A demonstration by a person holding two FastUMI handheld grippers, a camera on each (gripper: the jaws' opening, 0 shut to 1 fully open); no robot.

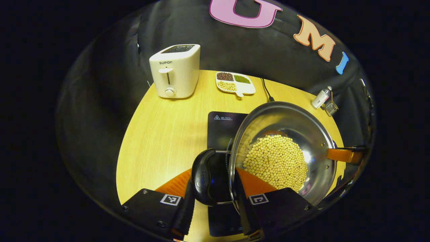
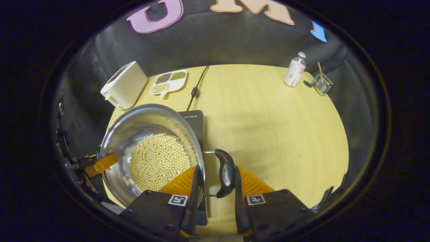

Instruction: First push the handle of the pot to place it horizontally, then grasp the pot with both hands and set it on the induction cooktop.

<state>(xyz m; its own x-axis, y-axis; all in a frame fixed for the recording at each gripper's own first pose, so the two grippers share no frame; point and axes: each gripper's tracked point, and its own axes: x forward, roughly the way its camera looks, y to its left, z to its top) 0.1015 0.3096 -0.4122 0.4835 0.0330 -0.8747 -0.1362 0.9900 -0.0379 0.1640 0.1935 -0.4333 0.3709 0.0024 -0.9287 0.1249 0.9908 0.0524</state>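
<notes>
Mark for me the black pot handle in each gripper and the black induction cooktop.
black left pot handle (image 1: 201,176): left gripper view, grip's middle.
black right pot handle (image 2: 225,173): right gripper view, grip's middle.
black induction cooktop (image 1: 220,129): left gripper view, bare top surface.

A shiny silver pot (image 1: 285,117) filled with pale yellow beans (image 1: 276,162) is seen above a black induction cooktop (image 1: 221,124) on a light wood-grain table (image 2: 268,117), beside a white toaster (image 1: 175,70).

One pot (image 1: 285,151), one cooktop (image 1: 220,131), one toaster (image 1: 174,70), two tongs (image 1: 215,208)
</notes>
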